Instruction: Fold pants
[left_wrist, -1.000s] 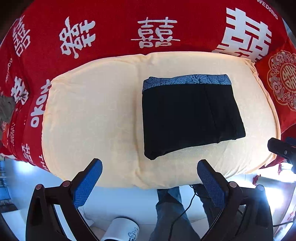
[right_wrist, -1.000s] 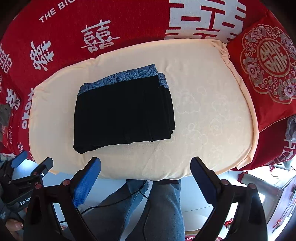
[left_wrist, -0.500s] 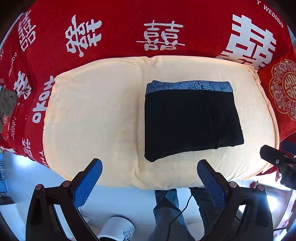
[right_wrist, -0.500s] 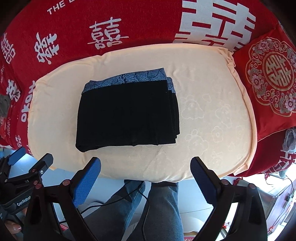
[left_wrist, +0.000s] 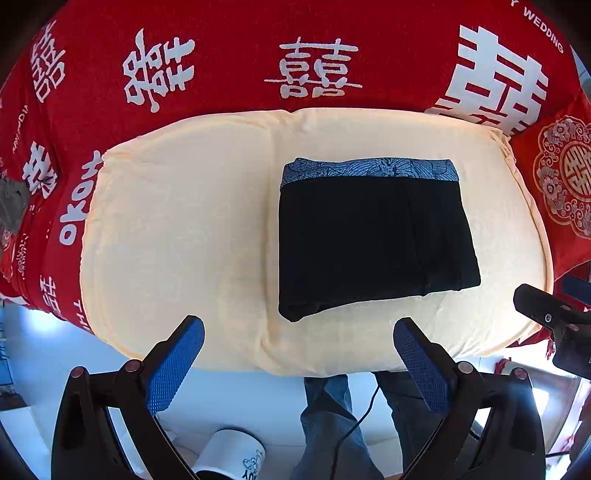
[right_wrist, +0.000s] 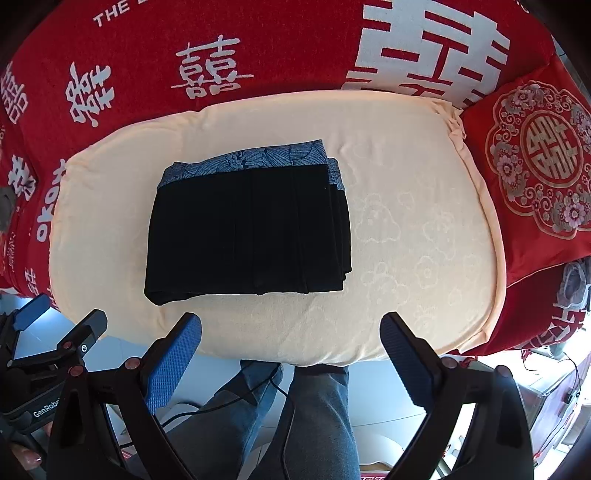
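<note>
The black pants (left_wrist: 373, 240) lie folded into a compact rectangle on the cream cushion (left_wrist: 177, 229), with a blue patterned waistband along the far edge. They also show in the right wrist view (right_wrist: 247, 229). My left gripper (left_wrist: 298, 334) is open and empty, held back off the cushion's near edge. My right gripper (right_wrist: 290, 330) is open and empty, also held back near the front edge. The right gripper shows at the right edge of the left wrist view (left_wrist: 554, 321).
The cushion (right_wrist: 424, 240) sits on a red cover with white characters (left_wrist: 314, 70). A red embroidered pillow (right_wrist: 546, 173) lies at the right. A person's jeans-clad legs (right_wrist: 314, 413) and a cable are below. A white cup (left_wrist: 232, 461) stands on the floor.
Both grippers have pulled back and risen slightly, so the cushion and pants sit a little lower in each view. The pants have not moved.
</note>
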